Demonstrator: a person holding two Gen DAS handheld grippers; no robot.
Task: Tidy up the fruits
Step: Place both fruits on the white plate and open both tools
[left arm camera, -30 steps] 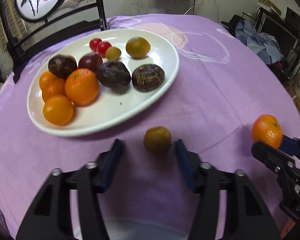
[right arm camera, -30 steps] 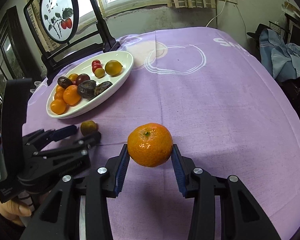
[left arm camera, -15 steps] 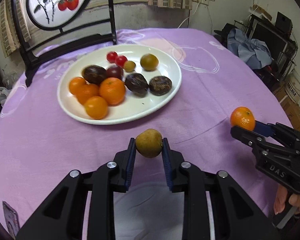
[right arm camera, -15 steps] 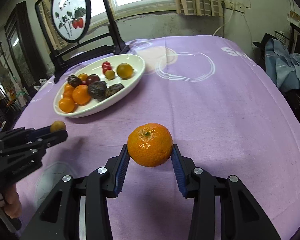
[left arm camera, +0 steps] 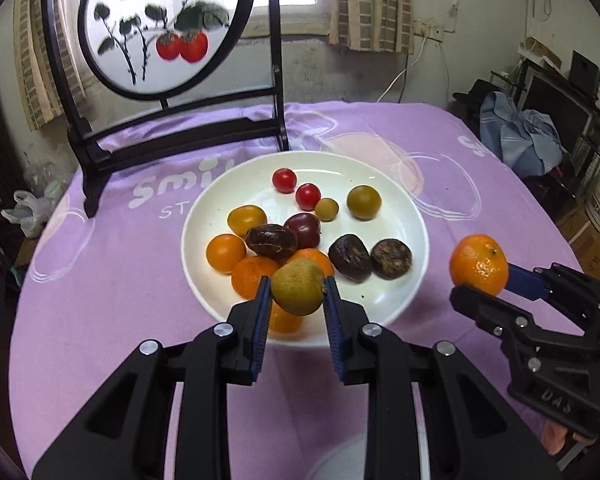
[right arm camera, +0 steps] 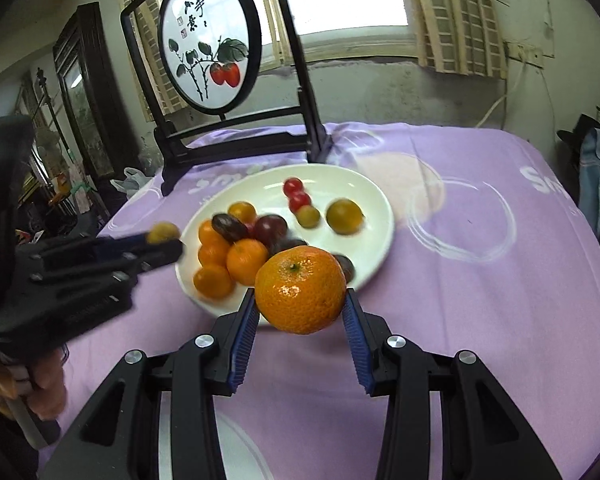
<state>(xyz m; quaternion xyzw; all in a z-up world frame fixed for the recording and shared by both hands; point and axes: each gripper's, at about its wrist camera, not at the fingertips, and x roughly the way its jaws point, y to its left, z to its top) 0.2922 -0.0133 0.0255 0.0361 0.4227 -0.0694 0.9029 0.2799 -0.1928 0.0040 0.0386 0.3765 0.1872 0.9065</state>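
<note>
Above the plate (left arm camera: pixel 400 304), both hand-held grippers grip fruit.

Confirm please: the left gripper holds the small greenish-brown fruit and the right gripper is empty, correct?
Not quite. The left gripper does hold the greenish-brown fruit, but the right gripper is not empty: it is shut on an orange, as the right wrist view shows.

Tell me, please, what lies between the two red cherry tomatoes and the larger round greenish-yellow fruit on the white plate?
A small greenish-yellow fruit lies between the cherry tomatoes and the larger greenish-yellow fruit on the white plate, next to the nearer tomato. Both wrist views show this.
</note>
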